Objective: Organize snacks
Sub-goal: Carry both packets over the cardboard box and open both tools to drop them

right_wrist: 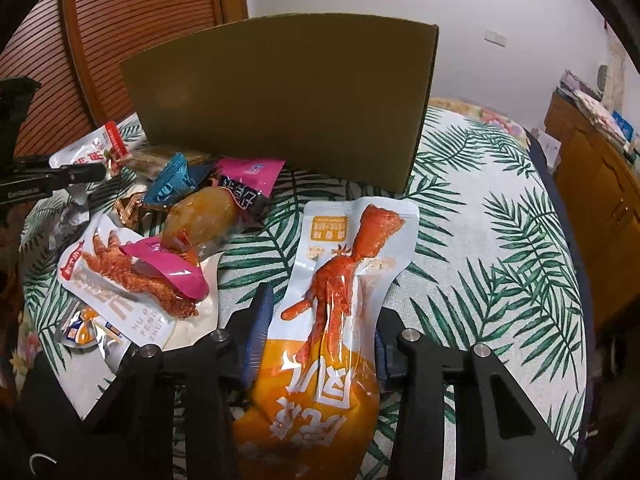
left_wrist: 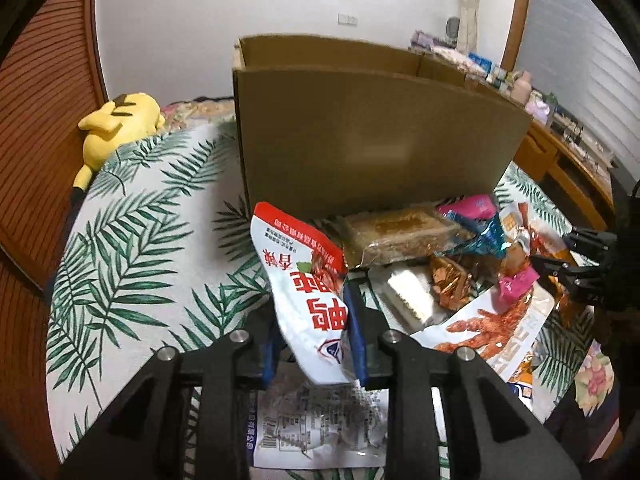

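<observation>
Cardboard box (left_wrist: 376,136) dead ahead, opening up. Left gripper (left_wrist: 316,344) pinching red-white snack pouch (left_wrist: 308,300), right gripper (right_wrist: 316,340) pinching orange chicken-foot pouch (right_wrist: 336,300); long axes pointing boxward, left nearer.

The right gripper (right_wrist: 316,328) clamps an orange chicken-foot snack pouch (right_wrist: 340,300) above the leaf-print tablecloth (right_wrist: 480,260), near a cardboard box (right_wrist: 280,92).

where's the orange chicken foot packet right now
In the right wrist view the orange chicken foot packet is clamped in the right gripper, lifted over the leaf-print cloth, just in front of the cardboard box.
</observation>
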`<move>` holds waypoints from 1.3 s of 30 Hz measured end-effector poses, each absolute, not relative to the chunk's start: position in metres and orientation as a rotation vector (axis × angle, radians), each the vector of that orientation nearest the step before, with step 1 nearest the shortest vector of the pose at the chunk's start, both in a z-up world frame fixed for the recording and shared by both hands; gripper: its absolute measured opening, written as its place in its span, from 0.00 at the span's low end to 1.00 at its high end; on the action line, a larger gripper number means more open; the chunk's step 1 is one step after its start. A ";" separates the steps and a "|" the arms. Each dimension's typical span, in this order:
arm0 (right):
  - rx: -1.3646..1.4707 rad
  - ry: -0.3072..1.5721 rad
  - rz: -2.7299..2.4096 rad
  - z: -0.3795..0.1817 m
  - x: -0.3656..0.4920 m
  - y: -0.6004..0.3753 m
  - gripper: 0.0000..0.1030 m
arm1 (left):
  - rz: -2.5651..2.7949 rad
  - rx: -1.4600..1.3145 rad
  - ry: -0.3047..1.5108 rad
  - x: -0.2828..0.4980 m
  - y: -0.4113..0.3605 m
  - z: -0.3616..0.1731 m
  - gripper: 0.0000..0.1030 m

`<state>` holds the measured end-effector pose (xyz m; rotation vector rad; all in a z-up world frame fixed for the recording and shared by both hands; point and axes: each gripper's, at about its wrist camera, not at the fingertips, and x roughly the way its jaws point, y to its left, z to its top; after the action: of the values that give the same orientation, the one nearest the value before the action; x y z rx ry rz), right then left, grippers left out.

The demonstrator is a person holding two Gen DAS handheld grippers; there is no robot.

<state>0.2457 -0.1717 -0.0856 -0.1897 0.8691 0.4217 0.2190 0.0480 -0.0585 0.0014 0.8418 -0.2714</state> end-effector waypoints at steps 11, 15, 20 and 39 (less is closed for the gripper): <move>-0.118 0.828 0.377 -0.069 0.233 -0.193 0.39 | -0.301 -0.029 0.781 0.212 0.044 -0.050 0.20; -0.111 0.801 0.376 -0.059 0.228 -0.196 0.39 | -0.302 -0.035 0.776 0.211 0.045 -0.053 0.18; -0.108 0.782 0.378 -0.052 0.227 -0.191 0.39 | -0.303 -0.048 0.752 0.205 0.048 -0.050 0.18; -0.172 0.610 0.426 0.023 0.240 -0.164 0.40 | -0.349 -0.043 0.553 0.214 0.040 0.029 0.19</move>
<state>0.2400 -0.1642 0.0231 -0.1725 0.6100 0.4264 0.2141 0.0398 0.0287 -0.0426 0.5528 -0.3487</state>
